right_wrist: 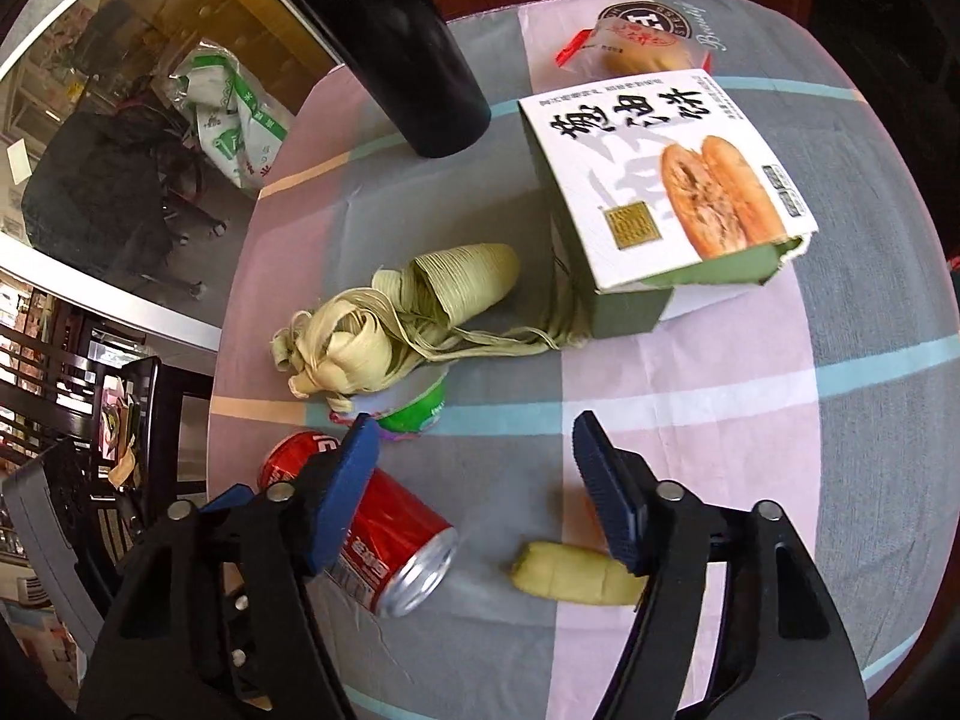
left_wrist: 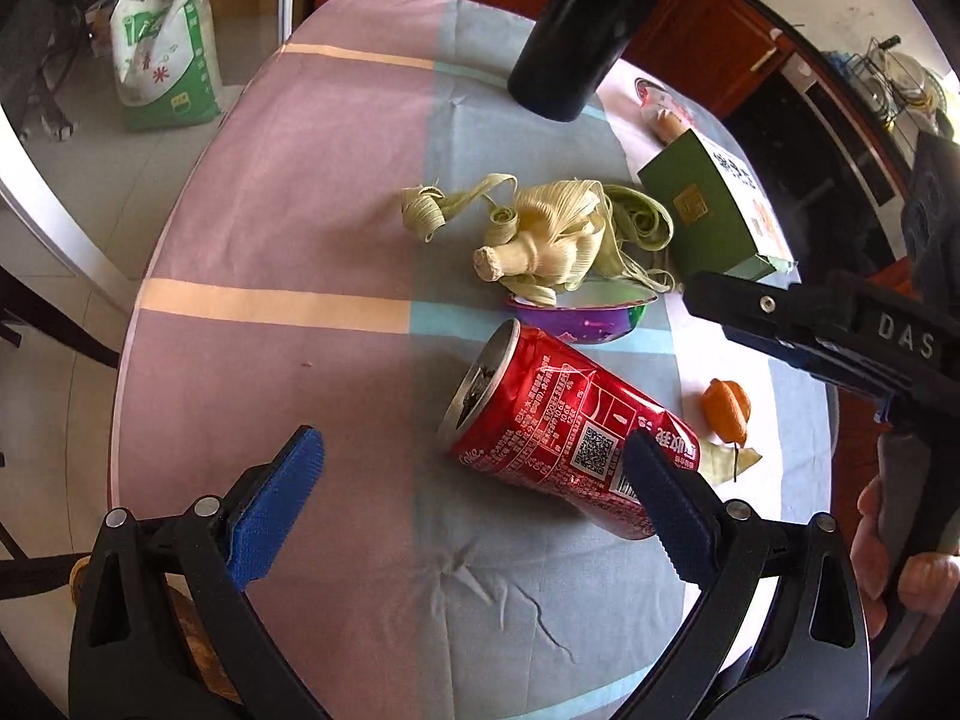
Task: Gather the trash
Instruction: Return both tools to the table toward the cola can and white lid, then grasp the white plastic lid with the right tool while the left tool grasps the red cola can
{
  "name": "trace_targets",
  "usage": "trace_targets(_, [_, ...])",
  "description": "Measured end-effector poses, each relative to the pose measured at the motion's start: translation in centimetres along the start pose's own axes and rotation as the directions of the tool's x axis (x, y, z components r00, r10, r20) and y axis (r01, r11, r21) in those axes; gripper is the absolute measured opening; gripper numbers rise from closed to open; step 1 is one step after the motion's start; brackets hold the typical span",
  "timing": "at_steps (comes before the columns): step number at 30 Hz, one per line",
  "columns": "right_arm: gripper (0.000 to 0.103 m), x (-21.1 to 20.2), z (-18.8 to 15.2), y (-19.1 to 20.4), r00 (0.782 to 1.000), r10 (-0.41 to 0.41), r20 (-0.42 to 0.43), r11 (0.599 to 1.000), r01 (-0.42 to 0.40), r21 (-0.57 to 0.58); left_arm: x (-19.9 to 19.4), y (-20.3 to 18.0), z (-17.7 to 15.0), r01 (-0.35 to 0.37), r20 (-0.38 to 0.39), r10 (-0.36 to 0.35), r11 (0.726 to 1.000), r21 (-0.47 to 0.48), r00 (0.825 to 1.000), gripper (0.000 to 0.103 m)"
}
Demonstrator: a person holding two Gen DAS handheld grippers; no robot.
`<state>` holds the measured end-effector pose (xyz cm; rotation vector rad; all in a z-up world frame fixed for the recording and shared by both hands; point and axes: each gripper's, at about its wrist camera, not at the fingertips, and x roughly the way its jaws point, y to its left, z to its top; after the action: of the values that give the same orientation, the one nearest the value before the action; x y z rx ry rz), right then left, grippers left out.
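Observation:
A dented red cola can lies on its side on the checked tablecloth. My left gripper stands open over it, the right pad in front of the can's base and the left pad well clear. Dry corn husks rest on a purple and green cup. An orange peel and a pale peel piece lie to the right. My right gripper is open with bare cloth between its pads, the can under its left finger and the husks beyond.
A green and white pastry box stands behind the husks, with a wrapped bun beyond it. A tall black bottle stands at the back. A green and white sack sits on the floor off the table's far edge.

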<state>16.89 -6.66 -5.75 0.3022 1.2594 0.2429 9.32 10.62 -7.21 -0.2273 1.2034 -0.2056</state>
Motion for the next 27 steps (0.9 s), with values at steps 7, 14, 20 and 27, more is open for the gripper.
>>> trace_targets(7, [0.046, 3.5, 1.9, 1.8, 0.999, 0.012, -0.047, 0.999, -0.014, -0.04, 0.3, 0.2, 0.0, 0.031, -0.006, -0.031, 0.999, 0.006, 0.999, 0.1])
trace_targets(14, [0.029, 4.9, 0.3, 0.9, 0.99, 0.015, -0.138, 0.997, -0.025, -0.077, 0.4, 0.5, 0.0, 0.05, -0.016, -0.05, 0.999, -0.005, 0.999, 0.1])
trace_targets(20, [0.008, 4.5, -0.4, 0.8, 0.993, 0.03, -0.114, 0.994, -0.042, -0.1, 0.2, 0.2, 0.0, 0.02, -0.013, -0.02, 1.0, -0.004, 1.0, 0.1])
trace_targets(27, [0.005, 1.2, -0.4, -2.0, 0.999, 0.027, -0.033, 0.998, -0.029, -0.054, 0.8, -1.6, 0.5, 0.018, -0.045, -0.018, 1.0, 0.001, 0.999, 0.1])
